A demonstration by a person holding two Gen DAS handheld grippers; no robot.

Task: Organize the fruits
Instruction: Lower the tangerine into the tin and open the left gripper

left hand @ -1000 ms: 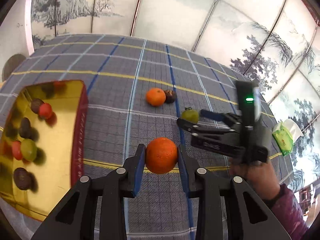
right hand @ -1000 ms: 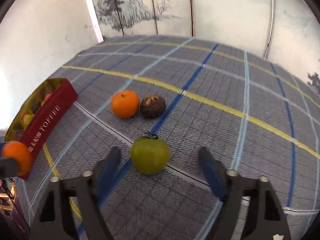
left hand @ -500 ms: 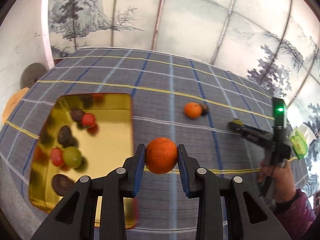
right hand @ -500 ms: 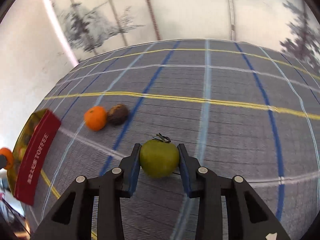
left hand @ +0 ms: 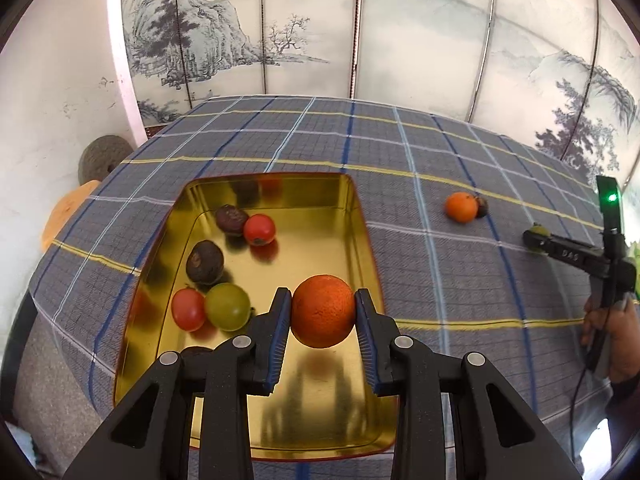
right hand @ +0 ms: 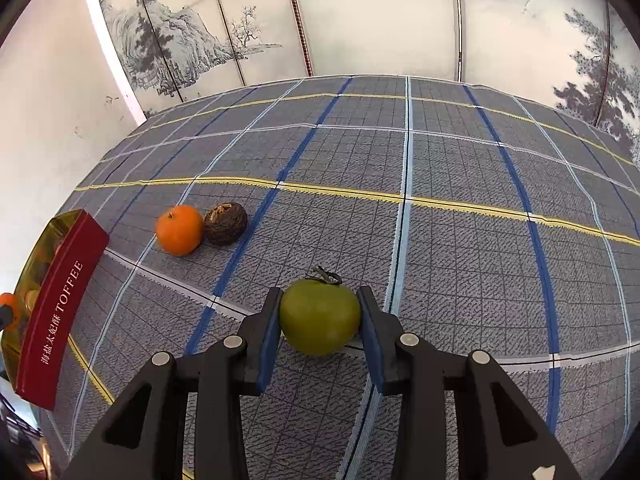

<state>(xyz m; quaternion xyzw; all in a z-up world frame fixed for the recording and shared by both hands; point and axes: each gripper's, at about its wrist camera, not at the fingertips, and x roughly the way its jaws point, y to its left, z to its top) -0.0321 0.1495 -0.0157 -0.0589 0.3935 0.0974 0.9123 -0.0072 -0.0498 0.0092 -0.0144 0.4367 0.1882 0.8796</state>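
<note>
Left tongs point(left hand: 323, 312) grip an orange point(left hand: 323, 311) above the gold tin point(left hand: 366, 236). Right tongs point(right hand: 320, 318) clasp a green tomato point(right hand: 319, 318) on the desk point(right hand: 460, 248).

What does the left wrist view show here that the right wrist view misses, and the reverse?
Left wrist only: the gold tin's interior with two red tomatoes, a green one and dark fruits, and the left claw gripping an orange.
Right wrist only: the tin's red TOFFEE side; the right claw gripping a green tomato.
Both: a loose orange touching a brown fruit on the plaid cloth.
</note>
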